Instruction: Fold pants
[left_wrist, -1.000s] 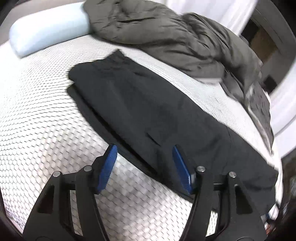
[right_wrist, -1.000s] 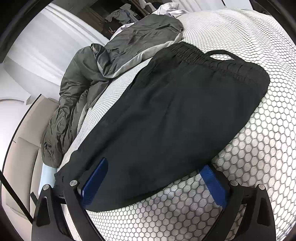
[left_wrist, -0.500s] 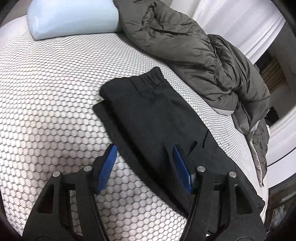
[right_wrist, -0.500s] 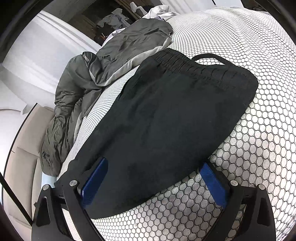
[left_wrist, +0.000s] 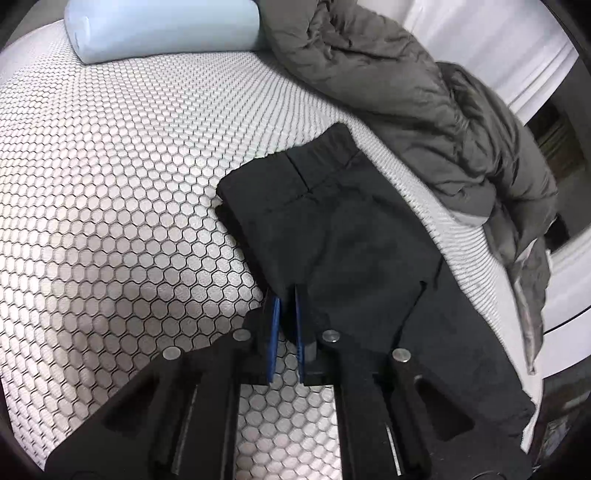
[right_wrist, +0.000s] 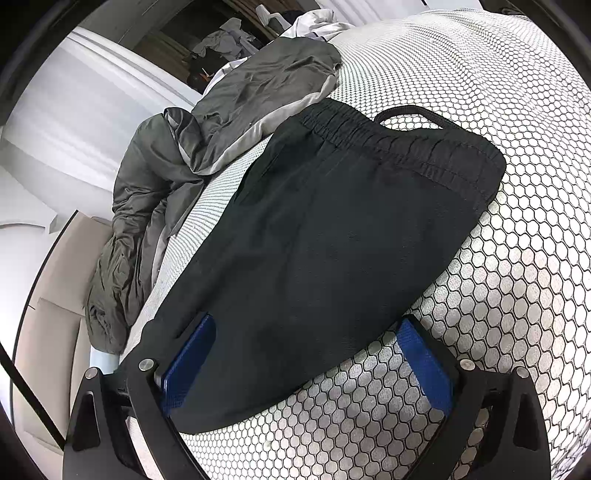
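Left wrist view: left gripper (left_wrist: 286, 314) pinched on pants (left_wrist: 351, 236) edge at 6 o'clock, seemingly gripping. Right gripper (right_wrist: 306, 354) spread wide astride them. Next: close, lift together, fold.

I see the pants (left_wrist: 343, 236) are soft black cloth, matt, with a bunched stretchy band at 12 o'clock in my right view. The bed cover (left_wrist: 110, 184) looks bumpy, a white honeycomb mesh. The grey blanket (left_wrist: 406, 96) at 1 o'clock is crinkly, slightly shiny cloth. The pillow (left_wrist: 162, 26) looks smooth and pale blue. My left gripper (left_wrist: 285, 314) is matt black plastic with rough blue pads (left_wrist: 274, 332) and shiny metal pins.
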